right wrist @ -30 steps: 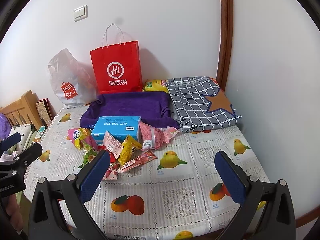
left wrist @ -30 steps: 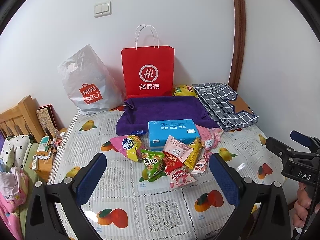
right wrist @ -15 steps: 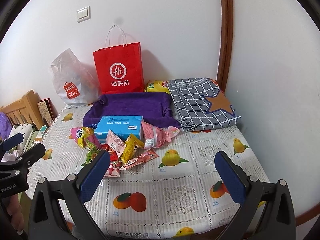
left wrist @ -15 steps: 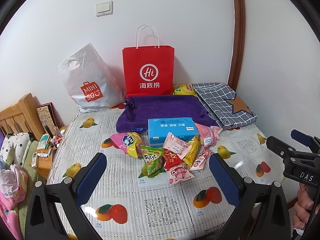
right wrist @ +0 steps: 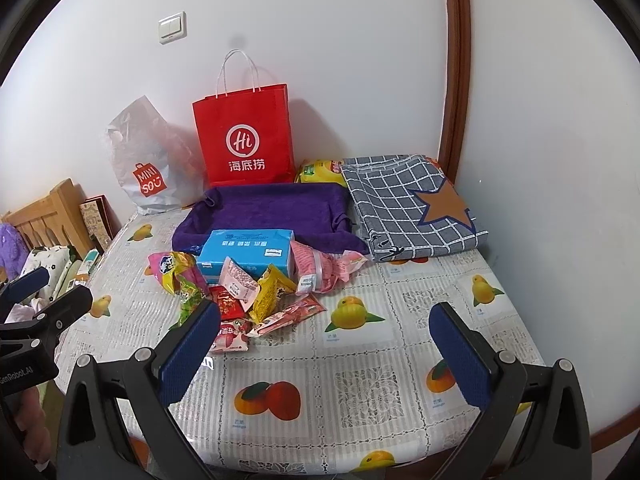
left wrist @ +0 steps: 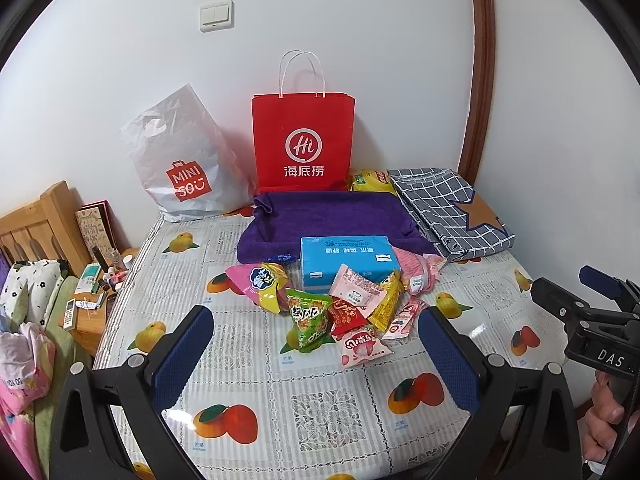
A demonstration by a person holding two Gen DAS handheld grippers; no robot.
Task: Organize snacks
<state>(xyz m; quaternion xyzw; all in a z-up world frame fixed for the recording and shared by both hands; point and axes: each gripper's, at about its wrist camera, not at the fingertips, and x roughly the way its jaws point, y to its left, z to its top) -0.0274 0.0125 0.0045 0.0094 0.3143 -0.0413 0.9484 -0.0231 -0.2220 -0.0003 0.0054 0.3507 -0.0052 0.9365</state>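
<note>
A heap of small snack packets [left wrist: 344,308] [right wrist: 244,292] lies mid-table: a green one [left wrist: 308,316], red, pink and yellow ones, against a blue tissue pack [left wrist: 344,256] [right wrist: 248,250]. Behind it sits a purple cloth tray [left wrist: 332,216] [right wrist: 272,212], then a red paper bag [left wrist: 304,140] [right wrist: 244,136]. My left gripper [left wrist: 316,352] hovers open over the near table, short of the heap. My right gripper [right wrist: 324,348] is open too, to the right of the heap. Both hold nothing.
A white MINISO bag [left wrist: 184,164] leans on the wall at back left. A folded grey checked cloth [left wrist: 452,208] [right wrist: 412,204] and a yellow packet [left wrist: 370,180] lie back right. A wooden bed frame [left wrist: 36,224] and cluttered nightstand [left wrist: 96,292] stand left of the fruit-print tablecloth [left wrist: 320,408].
Both grippers have drawn back and risen slightly, so the heap looks a little farther and more of the near table shows. Nothing on the table has moved.
</note>
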